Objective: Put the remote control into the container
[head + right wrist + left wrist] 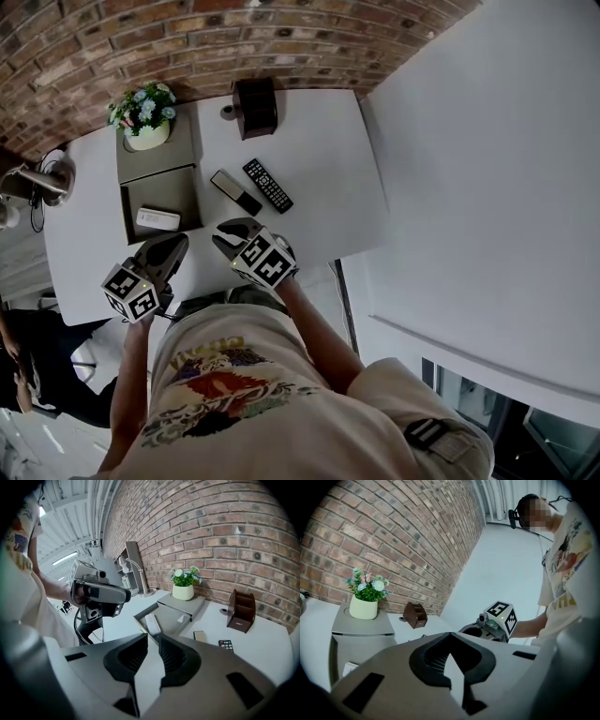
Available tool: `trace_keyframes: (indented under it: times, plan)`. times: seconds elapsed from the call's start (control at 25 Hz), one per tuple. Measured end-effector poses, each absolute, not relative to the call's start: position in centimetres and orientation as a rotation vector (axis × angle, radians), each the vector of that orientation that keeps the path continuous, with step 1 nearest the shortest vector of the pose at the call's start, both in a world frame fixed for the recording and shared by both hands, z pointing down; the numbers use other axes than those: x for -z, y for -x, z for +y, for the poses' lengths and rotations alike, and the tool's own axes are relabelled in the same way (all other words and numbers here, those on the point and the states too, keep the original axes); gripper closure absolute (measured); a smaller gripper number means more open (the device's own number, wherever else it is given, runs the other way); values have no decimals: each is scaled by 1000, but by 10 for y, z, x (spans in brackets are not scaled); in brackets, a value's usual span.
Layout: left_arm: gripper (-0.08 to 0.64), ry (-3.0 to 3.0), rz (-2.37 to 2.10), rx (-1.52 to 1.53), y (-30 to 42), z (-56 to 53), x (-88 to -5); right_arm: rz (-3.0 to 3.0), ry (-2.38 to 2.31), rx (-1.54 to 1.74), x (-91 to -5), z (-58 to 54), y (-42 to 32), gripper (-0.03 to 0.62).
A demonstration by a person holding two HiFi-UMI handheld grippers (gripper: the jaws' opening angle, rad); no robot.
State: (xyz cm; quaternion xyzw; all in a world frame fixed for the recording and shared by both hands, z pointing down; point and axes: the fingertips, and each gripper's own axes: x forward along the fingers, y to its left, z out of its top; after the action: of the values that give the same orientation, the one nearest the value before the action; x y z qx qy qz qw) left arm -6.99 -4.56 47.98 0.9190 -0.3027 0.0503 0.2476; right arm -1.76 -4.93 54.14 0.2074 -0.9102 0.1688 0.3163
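Remote control [267, 185] lies central on the desk [319, 169], right of the container [155, 192] near the left edge; right gripper [225, 232], fingers [174, 656] narrowly apart and empty, should open wider and straddle the remote's narrow width; left gripper [173, 244], fingers [433, 660] closed, stands clear.

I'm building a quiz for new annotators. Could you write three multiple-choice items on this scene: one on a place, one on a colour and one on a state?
1. Where does the small white remote control lie?
A. in the grey container's drawer
B. on a chair
C. on a shelf

2. What colour is the slotted wooden desk organiser?
A. white
B. brown
C. blue

3. The grey container's drawer is:
A. pushed shut
B. pulled open
C. taken out and flipped over

Key:
1 A, the head view shows it resting inside the drawer.
2 B, it looks dark brown in every view.
3 B, the drawer juts out with its inside showing.
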Motion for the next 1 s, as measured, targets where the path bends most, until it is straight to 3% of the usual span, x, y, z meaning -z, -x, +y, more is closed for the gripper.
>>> trace_keyframes:
  times: [1.0]
  plan:
    - [555,-2436,-900,-161,9,-72,-500,-2312,-509,-463,-584,-81,-53,448]
